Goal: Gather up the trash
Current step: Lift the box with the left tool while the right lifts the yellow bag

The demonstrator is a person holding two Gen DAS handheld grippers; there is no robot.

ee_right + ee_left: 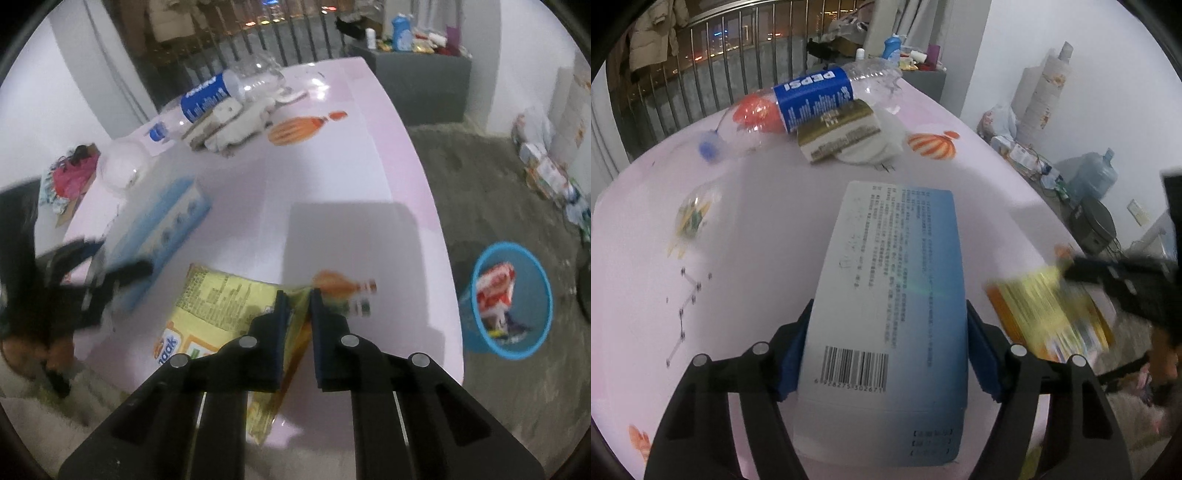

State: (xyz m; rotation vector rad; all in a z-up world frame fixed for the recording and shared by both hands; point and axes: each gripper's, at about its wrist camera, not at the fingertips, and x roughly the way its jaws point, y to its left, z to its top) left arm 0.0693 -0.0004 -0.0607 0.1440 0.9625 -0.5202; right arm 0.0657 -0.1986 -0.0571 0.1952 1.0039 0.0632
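A blue and white box point(886, 240) with a barcode lies on the pink table point(746, 295). My left gripper point(888, 308) straddles it, and both blue pads press its long sides. To the right lies a yellow snack packet point(1052, 314), blurred, with my right gripper point(1071, 271) at its edge. In the right wrist view my right gripper point(298, 295) is nearly closed, pinching the right edge of the yellow packet point(221, 295) near the table's front. The box point(162, 229) and my left gripper point(110, 273) show blurred at the left.
An empty Pepsi bottle point(812, 96), a gold and white carton point(838, 133) and crumpled tissue point(886, 136) lie at the table's far side. A clear plastic dome point(122, 166) sits at the left. A blue bin point(475, 280) holding wrappers stands on the floor to the right.
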